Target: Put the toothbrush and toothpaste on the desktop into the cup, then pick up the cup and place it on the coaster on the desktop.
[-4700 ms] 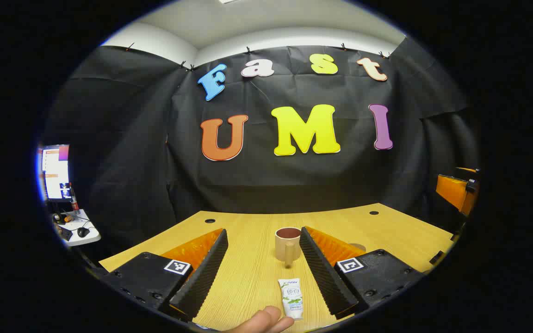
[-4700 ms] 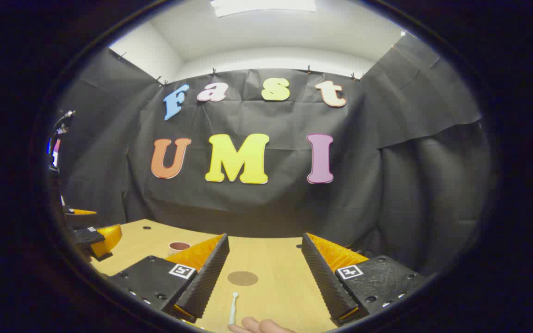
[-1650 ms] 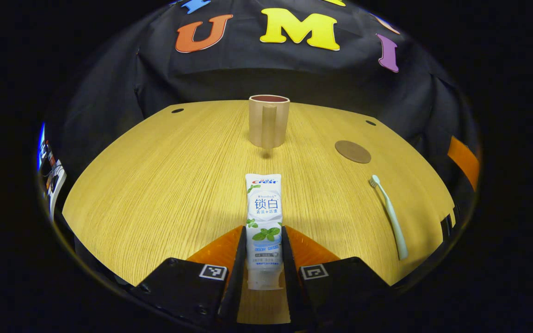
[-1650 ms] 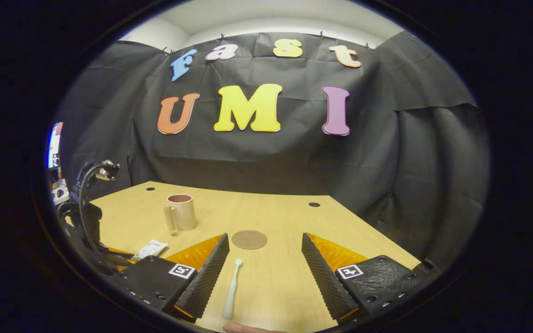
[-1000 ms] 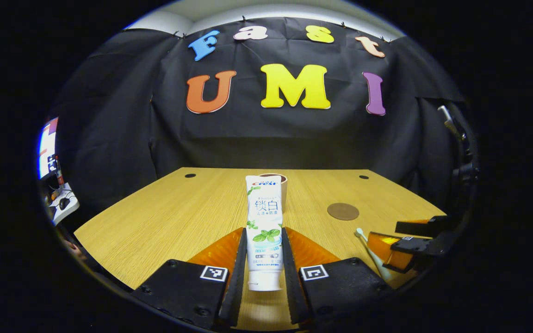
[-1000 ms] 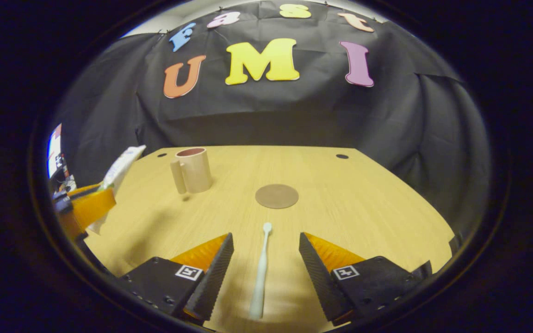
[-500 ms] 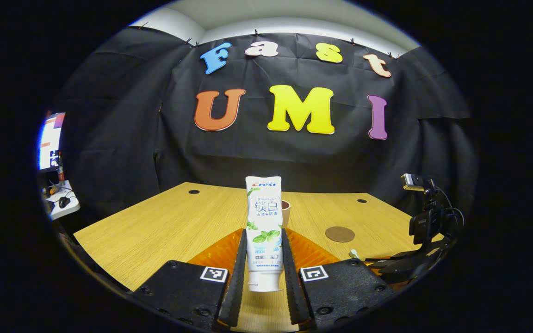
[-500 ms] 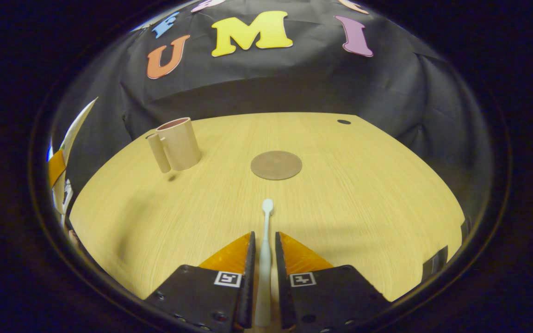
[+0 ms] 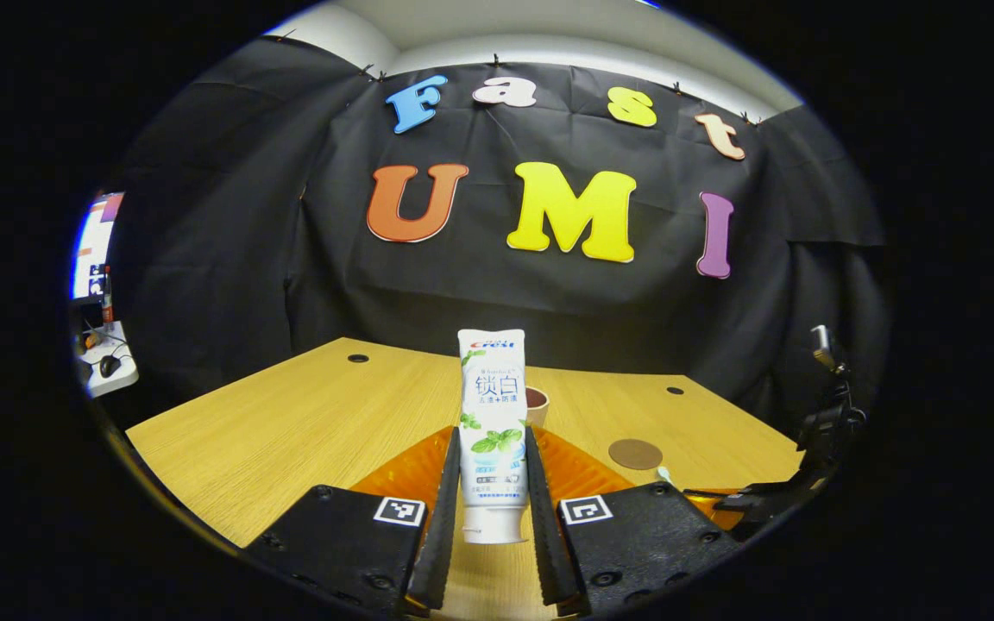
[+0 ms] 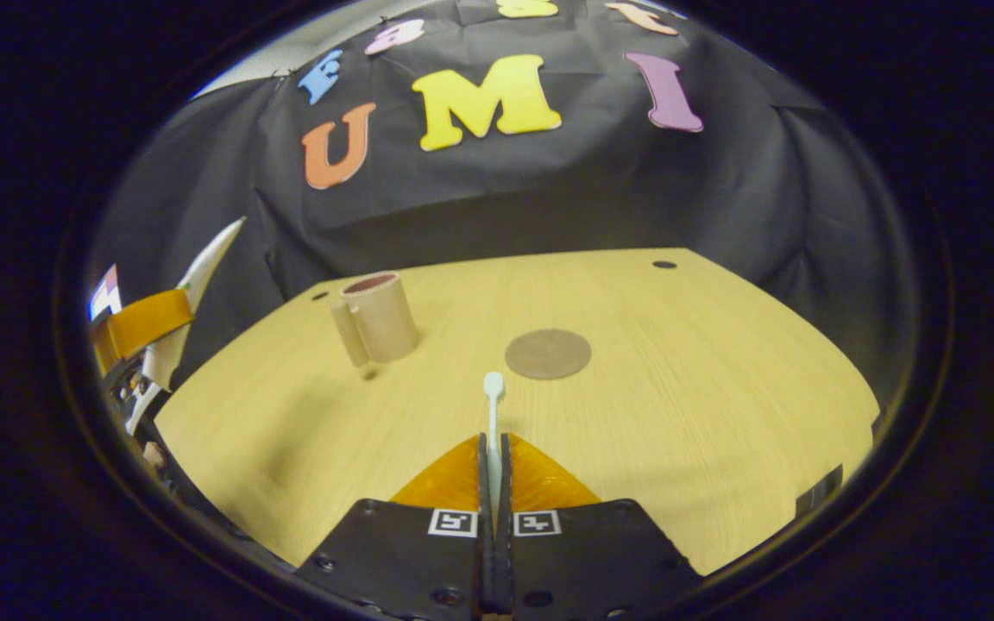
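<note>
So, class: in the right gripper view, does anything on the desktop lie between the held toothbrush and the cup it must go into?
Nothing visible does. Bare desktop separates the toothbrush from the cup; the coaster lies off to the other side.

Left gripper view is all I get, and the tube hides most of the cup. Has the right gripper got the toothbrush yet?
Observer: Yes. In the right gripper view the right gripper is shut on the toothbrush, head pointing forward toward the coaster.
Operator: Is the cup standing, and where's its handle?
Observer: The cup stands upright on the desk, left of the coaster and apart from it; the handle faces the near left.
Operator: Anything in the cup?
Observer: I cannot tell; from the right gripper view only the rim and a bit of the inner wall show. Your left gripper is shut on the tube, held off to the left of the cup.
</note>
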Demonstrator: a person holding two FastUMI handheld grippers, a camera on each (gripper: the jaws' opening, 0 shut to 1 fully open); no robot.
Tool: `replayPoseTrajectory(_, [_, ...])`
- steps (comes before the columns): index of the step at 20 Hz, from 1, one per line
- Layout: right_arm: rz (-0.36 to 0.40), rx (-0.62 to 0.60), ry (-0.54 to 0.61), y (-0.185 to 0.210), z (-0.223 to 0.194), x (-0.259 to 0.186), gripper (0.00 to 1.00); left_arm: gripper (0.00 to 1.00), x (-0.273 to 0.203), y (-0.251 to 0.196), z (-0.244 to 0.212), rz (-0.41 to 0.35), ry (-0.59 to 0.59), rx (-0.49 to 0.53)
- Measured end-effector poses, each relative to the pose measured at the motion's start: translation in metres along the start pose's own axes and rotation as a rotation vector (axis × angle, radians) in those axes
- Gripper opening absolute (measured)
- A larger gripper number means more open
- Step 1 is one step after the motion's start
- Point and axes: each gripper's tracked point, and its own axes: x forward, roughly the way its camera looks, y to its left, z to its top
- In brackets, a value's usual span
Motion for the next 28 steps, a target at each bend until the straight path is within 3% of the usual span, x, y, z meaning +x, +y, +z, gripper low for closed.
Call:
replayPoseTrajectory(5, [0.103,0.052,-0.184,0.017,0.046,-0.031,0.01,0.43,0.067,-0.007,0.043,-0.074,-0.093,-0.061])
replayPoseTrajectory(13, [0.061,0.002,-0.274,0.003,0.045,-0.039,0.01,0.42,0.175,-0.035,0.058,-0.128,-0.137,0.083])
replayPoseTrajectory(16, [0.062,0.005,-0.288,-0.004,0.045,-0.040,0.00,0.42,0.192,-0.033,0.049,-0.112,-0.125,0.085])
replayPoseTrajectory(23, [0.056,0.027,-0.294,-0.014,0.042,-0.040,0.00,0.47,0.199,-0.038,0.025,-0.163,-0.061,0.026])
replayPoseTrajectory(28, [0.053,0.016,-0.285,-0.011,0.037,-0.040,0.01,0.47,0.194,-0.043,0.038,-0.176,-0.096,0.033])
